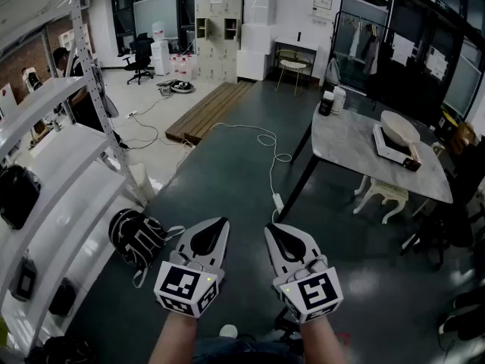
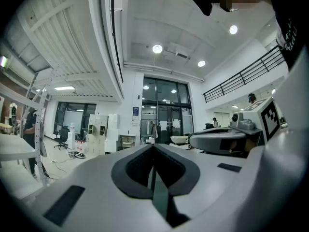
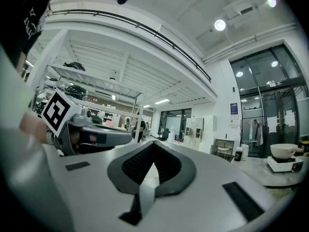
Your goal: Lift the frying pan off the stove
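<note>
**A:** Entry 1, task status. What goes down for you?

**B:** Nothing is done yet. The frying pan (image 1: 399,127) sits on the stove (image 1: 388,152), toward the right edge of the table (image 1: 345,146). It is well apart from you, across open floor. By my judgement you have the whole job left: the approach, the grip and the lift.

**A:** Entry 2, your tools?

**B:** You hold 2 grippers low in front of you, side by side. The left gripper (image 1: 215,224) has its jaws pressed together with nothing between them. The right gripper (image 1: 274,228) is the same, closed tight and empty. The shells are smooth pale grey plastic. Dark ribbed pads line a teardrop-shaped gap behind the tips. Each gripper carries 1 cube of square black-and-white markers.

**A:** Entry 3, the pan?

**B:** It is round, shallow, pale cream and matt-looking. A slim, light wood-toned handle points toward the table's near edge. Your right gripper view shows it in profile as a low bowl shape. Whether it is bare metal or coated, I cannot tell.

**A:** Entry 4, the stove?

**B:** It is 1 flat, square, white tabletop unit with a dark front.

**A:** Entry 5, the table?

**B:** It has a rounded top in a grey marbled finish, on thin dark legs. 2 bottles stand at its far left corner, 1 dark bottle (image 1: 326,102) and 1 white bottle (image 1: 339,99).

**A:** Handling note?

**B:** The handle looks like your grip point. You need to spread a pair of jaws before you reach it.
</note>
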Tool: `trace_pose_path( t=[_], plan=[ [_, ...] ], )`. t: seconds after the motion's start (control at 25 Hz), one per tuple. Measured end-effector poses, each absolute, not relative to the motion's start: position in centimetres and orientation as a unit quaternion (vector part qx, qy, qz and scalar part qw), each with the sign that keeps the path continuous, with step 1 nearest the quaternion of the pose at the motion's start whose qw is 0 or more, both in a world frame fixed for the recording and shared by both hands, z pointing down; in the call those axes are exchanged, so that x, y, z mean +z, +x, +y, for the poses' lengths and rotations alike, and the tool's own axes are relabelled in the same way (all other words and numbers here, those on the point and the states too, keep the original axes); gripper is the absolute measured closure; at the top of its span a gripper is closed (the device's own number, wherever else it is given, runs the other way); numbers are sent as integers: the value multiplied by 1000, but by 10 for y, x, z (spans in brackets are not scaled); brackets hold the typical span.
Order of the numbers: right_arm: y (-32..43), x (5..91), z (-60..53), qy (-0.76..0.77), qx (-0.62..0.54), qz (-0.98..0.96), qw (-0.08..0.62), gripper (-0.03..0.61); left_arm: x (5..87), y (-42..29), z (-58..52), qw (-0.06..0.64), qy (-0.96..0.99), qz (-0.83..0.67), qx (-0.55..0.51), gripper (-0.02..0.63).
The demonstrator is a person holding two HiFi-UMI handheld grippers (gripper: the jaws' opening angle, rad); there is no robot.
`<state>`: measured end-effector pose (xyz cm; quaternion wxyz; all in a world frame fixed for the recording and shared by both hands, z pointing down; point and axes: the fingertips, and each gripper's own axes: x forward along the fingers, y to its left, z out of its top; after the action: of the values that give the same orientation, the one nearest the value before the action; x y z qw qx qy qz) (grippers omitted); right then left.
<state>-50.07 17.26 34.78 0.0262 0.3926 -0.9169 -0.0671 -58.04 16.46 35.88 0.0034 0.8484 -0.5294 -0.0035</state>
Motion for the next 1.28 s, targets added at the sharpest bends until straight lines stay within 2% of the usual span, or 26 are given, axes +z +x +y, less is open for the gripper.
trace_pose_path(
  t=[0.24,0.6,1.28],
  plan=[
    [-471,352,154,394,-64,-916,39,554,357,-557,146,5,845,-535,-6,603],
    [-400,350,111,386,-20,-922,29,554,348,-479,102,0,854,-520,3,603],
    [-171,343,37,435,-27,-900,26,551,356,-247,8,6,887,-462,7,602]
  ],
)
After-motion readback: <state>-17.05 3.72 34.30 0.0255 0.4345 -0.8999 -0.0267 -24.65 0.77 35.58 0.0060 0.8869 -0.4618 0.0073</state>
